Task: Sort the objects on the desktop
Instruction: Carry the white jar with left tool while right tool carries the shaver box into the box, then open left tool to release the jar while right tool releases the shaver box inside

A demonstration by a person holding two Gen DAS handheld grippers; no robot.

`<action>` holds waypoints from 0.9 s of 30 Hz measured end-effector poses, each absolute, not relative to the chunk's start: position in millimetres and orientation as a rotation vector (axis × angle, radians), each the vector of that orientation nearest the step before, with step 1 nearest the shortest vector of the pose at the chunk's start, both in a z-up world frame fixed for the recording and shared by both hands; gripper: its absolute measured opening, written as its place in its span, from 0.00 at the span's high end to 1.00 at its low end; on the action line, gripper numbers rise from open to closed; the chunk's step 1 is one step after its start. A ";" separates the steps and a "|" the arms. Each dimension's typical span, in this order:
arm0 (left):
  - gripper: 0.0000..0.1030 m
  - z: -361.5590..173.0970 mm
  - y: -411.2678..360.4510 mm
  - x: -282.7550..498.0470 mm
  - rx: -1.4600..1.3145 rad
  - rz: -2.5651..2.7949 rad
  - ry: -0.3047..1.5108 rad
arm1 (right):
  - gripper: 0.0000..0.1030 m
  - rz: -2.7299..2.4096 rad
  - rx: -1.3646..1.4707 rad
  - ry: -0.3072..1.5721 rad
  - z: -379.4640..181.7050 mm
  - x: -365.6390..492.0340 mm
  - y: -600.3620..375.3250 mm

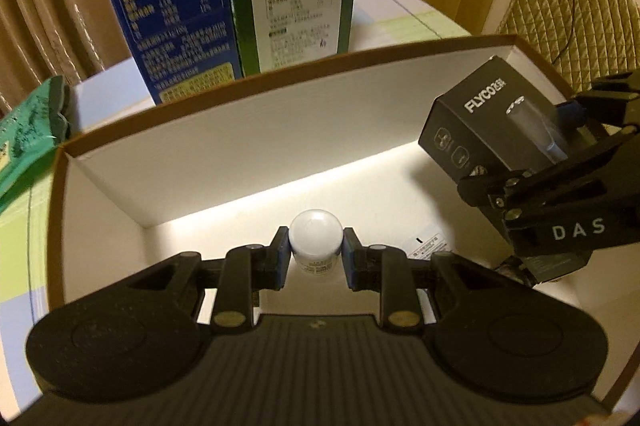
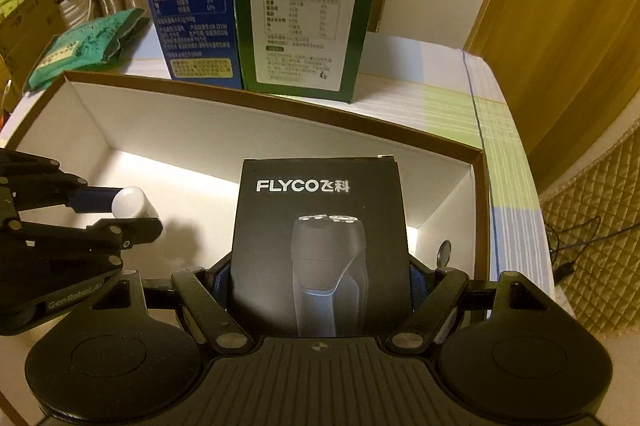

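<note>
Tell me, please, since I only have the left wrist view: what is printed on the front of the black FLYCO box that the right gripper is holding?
Observer: The right wrist view shows the FLYCO box face-on: a picture of an electric shaver under the logo.
Operator: Thank you. Is the right gripper closed on it?
Observer: Yes, the right gripper has its blue pads against both sides of the box, above the open white tray.
Operator: And how does my white bottle look from there?
Observer: The left gripper holds the white bottle over the tray's left part; its rounded cap points to the right.
</note>
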State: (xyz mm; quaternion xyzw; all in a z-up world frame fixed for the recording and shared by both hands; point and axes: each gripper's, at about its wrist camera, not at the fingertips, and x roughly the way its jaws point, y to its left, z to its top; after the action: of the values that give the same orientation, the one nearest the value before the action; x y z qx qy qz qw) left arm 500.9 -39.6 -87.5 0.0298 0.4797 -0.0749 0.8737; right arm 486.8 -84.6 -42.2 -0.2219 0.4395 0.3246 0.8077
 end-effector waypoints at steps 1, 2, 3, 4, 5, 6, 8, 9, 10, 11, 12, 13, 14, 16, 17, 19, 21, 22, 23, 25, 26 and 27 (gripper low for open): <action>0.78 -89.0 -39.2 503.1 0.050 -0.160 1.014 | 0.26 0.691 -0.476 0.939 -43.7 488.0 -85.0; 0.77 -89.2 -38.3 504.7 0.038 -0.158 1.012 | 0.26 0.687 -0.476 0.940 -44.7 488.9 -85.1; 0.77 -88.5 -38.0 505.5 0.041 -0.154 0.997 | 0.26 0.683 -0.476 0.941 -45.7 490.0 -85.6; 0.74 -87.8 -38.7 506.2 0.052 -0.147 0.988 | 0.26 0.680 -0.475 0.943 -46.6 491.2 -86.4; 0.73 -87.8 -39.4 507.5 0.064 -0.140 0.985 | 0.26 0.680 -0.479 0.939 -47.0 491.3 -86.5; 0.73 -88.1 -39.5 508.6 0.068 -0.139 0.986 | 0.26 0.679 -0.489 0.933 -47.2 491.4 -86.0; 0.72 -88.3 -38.4 510.8 0.056 -0.141 0.992 | 0.26 0.679 -0.495 0.928 -47.0 491.7 -85.9; 0.70 -88.6 -37.9 510.8 0.053 -0.139 0.994 | 0.26 0.681 -0.492 0.929 -46.9 492.3 -86.6; 0.68 -89.0 -37.6 510.7 0.052 -0.135 0.994 | 0.26 0.682 -0.491 0.927 -47.0 492.9 -86.9; 0.68 -89.5 -37.1 510.2 0.054 -0.132 0.993 | 0.26 0.682 -0.493 0.926 -47.0 493.1 -86.9; 0.67 -89.9 -36.6 510.1 0.054 -0.132 0.993 | 0.26 0.683 -0.494 0.924 -47.0 493.6 -86.8; 0.66 -89.9 -35.8 509.9 0.054 -0.130 0.993 | 0.26 0.683 -0.493 0.923 -47.1 494.1 -86.7; 0.65 -89.8 -34.7 509.6 0.054 -0.126 0.993 | 0.26 0.683 -0.493 0.922 -47.2 494.6 -86.2; 0.64 -89.2 -33.1 508.6 0.060 -0.117 0.992 | 0.26 0.685 -0.491 0.919 -47.2 496.1 -85.3; 0.63 -88.7 -32.1 508.0 0.064 -0.112 0.989 | 0.26 0.685 -0.486 0.914 -47.0 496.8 -85.2; 0.60 -87.4 -29.8 506.4 0.066 -0.106 0.985 | 0.25 0.688 -0.476 0.911 -45.9 499.2 -85.5; 0.58 -85.7 -27.3 504.8 0.066 -0.101 0.981 | 0.20 0.683 -0.465 0.900 -43.8 501.1 -87.6; 0.56 -84.3 -26.2 503.3 0.068 -0.098 0.978 | 0.19 0.688 -0.457 0.899 -42.8 502.0 -89.1; 0.55 -83.4 -25.7 502.5 0.069 -0.095 0.977 | 0.17 0.708 -0.443 0.901 -41.1 502.6 -91.3; 0.51 -80.6 -24.4 499.1 0.077 -0.097 0.975 | 0.14 0.727 -0.425 0.901 -37.0 501.5 -96.3; 0.50 -79.3 -23.8 497.3 0.081 -0.096 0.973 | 0.13 0.733 -0.424 0.900 -35.1 500.3 -97.9; 0.46 -77.8 -23.2 495.2 0.084 -0.093 0.974 | 0.11 0.749 -0.420 0.900 -33.5 498.8 -100.1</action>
State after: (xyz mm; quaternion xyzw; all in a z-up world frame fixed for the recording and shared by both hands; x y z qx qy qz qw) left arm 495.2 -23.2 -77.8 0.0401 0.4675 -0.0446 0.8820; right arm 498.8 -100.1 -33.6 -0.1965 0.4215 0.3508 0.8128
